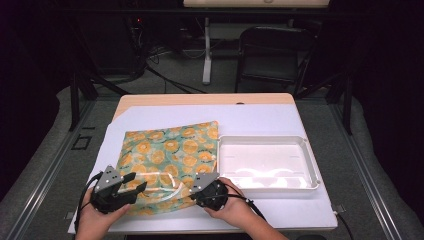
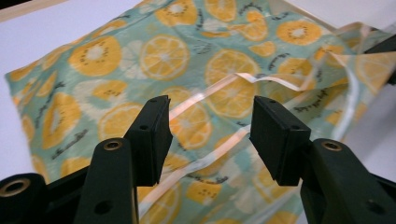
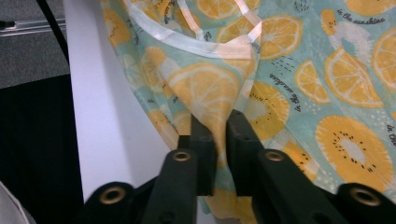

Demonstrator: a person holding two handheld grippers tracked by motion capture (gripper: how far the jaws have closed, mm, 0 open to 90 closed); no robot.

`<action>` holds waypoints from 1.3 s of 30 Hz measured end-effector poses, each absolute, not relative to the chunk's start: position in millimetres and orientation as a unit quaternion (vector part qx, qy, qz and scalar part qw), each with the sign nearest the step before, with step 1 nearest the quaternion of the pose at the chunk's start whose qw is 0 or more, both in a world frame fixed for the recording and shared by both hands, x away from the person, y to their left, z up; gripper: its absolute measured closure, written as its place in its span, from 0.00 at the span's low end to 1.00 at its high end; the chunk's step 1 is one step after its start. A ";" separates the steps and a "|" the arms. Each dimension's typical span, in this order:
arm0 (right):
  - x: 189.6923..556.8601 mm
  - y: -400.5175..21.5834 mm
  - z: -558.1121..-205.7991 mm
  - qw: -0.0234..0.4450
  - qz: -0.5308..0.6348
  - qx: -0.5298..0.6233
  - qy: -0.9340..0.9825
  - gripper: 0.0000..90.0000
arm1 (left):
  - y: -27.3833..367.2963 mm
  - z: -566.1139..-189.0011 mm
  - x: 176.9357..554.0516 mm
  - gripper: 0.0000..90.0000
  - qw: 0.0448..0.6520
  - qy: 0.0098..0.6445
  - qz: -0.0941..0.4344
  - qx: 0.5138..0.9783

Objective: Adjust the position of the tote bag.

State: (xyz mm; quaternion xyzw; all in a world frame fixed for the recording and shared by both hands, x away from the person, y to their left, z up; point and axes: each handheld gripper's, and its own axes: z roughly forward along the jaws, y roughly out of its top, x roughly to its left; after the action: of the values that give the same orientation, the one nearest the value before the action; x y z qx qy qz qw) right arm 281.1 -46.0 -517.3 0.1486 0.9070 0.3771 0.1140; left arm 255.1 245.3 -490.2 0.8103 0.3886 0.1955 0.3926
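A thin fold at the near right corner of the orange-print bag [image 3: 280,93] is pinched between the nearly closed jaws of the right gripper [image 3: 219,123], while the left gripper [image 2: 210,133] is held with its jaws wide apart over the bag's clear-edged mouth, nothing gripped. The bag is spread flat on the white table [image 1: 280,120], just left of the white tray [image 1: 312,172]. So little film is caught that it may slip free when lifted — and if both layers are clamped, the mouth cannot be opened.

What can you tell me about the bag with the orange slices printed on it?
The bag looks like thin, glossy plastic, teal with orange and kiwi slices and small black writing. It has pale ribbon-like handles and lies flat, slightly wrinkled, on the white mat beside a white tray. The right gripper pinches a fold of its near edge. The left gripper stands open over it.
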 end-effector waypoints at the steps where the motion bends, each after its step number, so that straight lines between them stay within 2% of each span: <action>1: 281.2 -45.7 -517.8 0.113 0.380 0.153 0.905 0.96 | 242.8 -490.3 254.7 0.53 0.392 0.384 0.194 0.814; 6: 285.4 -47.1 -515.5 0.113 0.386 0.162 0.901 1.00 | 232.3 -491.7 252.6 0.51 0.395 0.352 0.178 0.829; 14: 290.9 -51.0 -509.1 0.115 0.409 0.179 0.888 1.00 | 224.5 -495.8 252.3 0.51 0.389 0.338 0.164 0.841; 18: 294.0 -53.1 -505.9 0.112 0.417 0.188 0.882 1.00 | 222.1 -495.3 251.2 0.51 0.387 0.334 0.167 0.843; 25: 303.5 -51.3 -501.8 0.119 0.421 0.205 0.875 1.00 | 218.2 -488.9 245.9 0.57 0.398 0.320 0.172 0.842; 33: 318.4 -48.6 -502.1 0.117 0.417 0.229 0.872 1.00 | 207.2 -489.1 241.4 0.57 0.408 0.298 0.168 0.847; 39: 328.0 -47.2 -505.4 0.112 0.413 0.246 0.870 1.00 | 198.9 -499.8 245.0 0.55 0.389 0.295 0.168 0.856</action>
State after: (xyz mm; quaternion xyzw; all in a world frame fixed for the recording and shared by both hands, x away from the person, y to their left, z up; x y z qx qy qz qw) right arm 328.0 -47.2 -505.4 0.2459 0.8698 0.4128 0.1117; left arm 245.0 198.9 -499.8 0.8564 0.2951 0.1682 0.3889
